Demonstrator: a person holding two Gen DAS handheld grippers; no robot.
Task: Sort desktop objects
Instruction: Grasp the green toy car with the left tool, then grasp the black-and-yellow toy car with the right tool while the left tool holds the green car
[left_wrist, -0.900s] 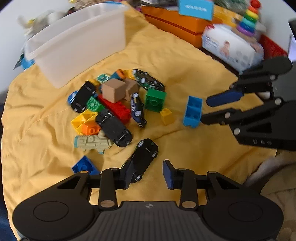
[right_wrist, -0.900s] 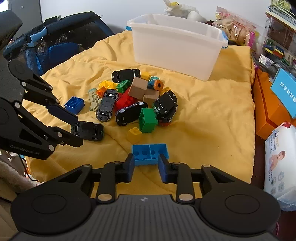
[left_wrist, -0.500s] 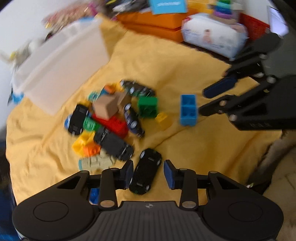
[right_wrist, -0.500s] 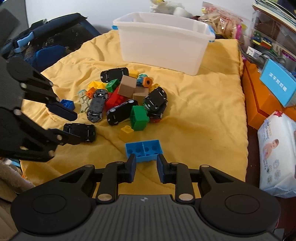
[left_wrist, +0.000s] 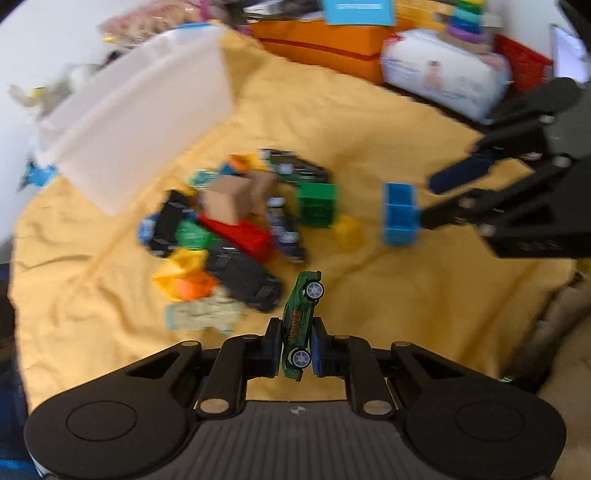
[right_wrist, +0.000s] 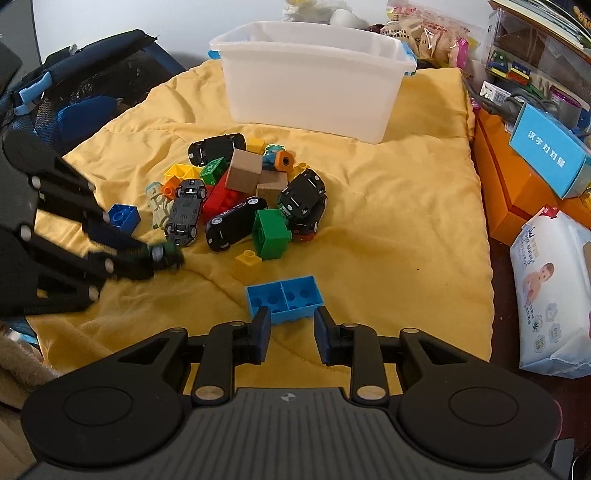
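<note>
Since the earlier frames our left gripper (left_wrist: 296, 345) has closed on the toy car (left_wrist: 300, 323), which lay flat on the yellow blanket (left_wrist: 406, 295) and now stands on its side between the pads, wheels facing us, lifted off the cloth. From the left wrist we see its green body clearly, but everything behind is blurred: the toy pile (left_wrist: 240, 225) is only coloured patches, and the white bin (left_wrist: 140, 125) has soft edges. Our right gripper (left_wrist: 428, 199) enters from the right, just beside the light blue brick (left_wrist: 399, 214); we cannot tell here if it touches.

From the right wrist the picture is sharp. Our right gripper (right_wrist: 291, 334) is apart, its fingers on either side of the near end of the light blue brick (right_wrist: 283, 300), not clamped. The left gripper (right_wrist: 147, 254) is smeared, and the car (right_wrist: 168, 254) in it is mostly hidden.
</note>
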